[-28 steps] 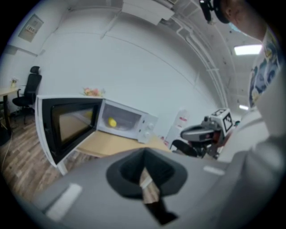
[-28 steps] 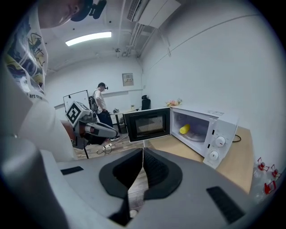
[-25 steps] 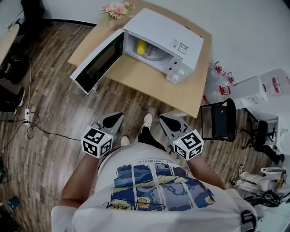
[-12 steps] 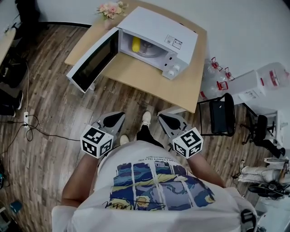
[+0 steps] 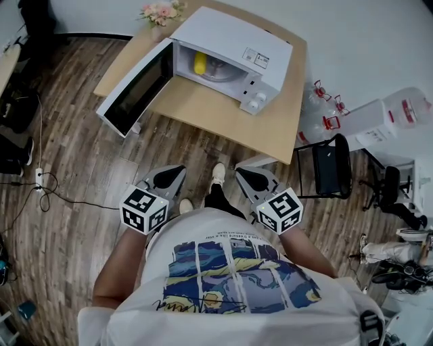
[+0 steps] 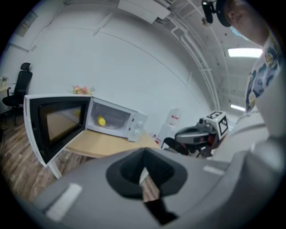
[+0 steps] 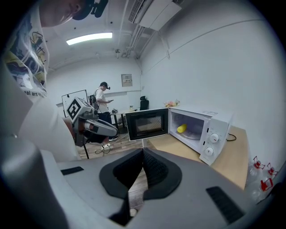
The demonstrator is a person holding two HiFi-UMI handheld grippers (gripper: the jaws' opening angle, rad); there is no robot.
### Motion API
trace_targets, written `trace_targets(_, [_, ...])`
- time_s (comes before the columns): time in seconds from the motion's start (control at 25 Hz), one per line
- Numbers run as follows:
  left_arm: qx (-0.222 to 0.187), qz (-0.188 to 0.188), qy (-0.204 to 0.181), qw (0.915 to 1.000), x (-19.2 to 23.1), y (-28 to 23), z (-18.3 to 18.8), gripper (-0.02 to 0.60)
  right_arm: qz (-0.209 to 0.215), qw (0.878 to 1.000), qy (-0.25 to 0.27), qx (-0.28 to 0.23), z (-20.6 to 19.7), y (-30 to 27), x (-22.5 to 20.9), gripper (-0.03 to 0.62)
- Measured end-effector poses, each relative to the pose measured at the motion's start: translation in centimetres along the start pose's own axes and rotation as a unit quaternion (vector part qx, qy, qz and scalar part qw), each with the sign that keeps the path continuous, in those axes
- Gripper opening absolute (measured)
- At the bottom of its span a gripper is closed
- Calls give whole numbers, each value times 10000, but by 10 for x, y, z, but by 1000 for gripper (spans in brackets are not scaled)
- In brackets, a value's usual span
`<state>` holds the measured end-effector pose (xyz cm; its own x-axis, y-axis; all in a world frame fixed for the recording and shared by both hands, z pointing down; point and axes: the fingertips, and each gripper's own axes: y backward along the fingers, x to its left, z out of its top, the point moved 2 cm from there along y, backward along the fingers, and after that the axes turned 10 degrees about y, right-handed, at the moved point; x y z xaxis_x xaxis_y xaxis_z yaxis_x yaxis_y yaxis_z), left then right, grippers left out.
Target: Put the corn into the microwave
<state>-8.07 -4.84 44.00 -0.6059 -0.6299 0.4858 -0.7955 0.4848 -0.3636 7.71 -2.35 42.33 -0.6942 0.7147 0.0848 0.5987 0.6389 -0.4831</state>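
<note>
The yellow corn lies inside the white microwave, whose door hangs wide open to the left. The microwave stands on a wooden table. Both grippers are held close to the person's body, well short of the table and apart from everything on it. My left gripper is shut with nothing in it; my right gripper is shut and empty too. The left gripper view shows the corn past the shut jaws. The right gripper view shows the corn beyond its closed pads.
A vase of flowers stands at the table's far corner. A black chair and water jugs are right of the table. Cables lie on the wood floor at left. Another person stands far back in the room.
The head view has drifted, so table and microwave sit slightly higher and further left in the picture. Both grippers keep their places and stay shut.
</note>
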Motion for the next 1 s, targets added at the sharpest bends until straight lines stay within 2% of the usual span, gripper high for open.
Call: trace_targets(1.0, [149, 88, 83, 9998, 8, -7, -10, 9, -49, 10000, -41, 48, -5, -3, -3, 9])
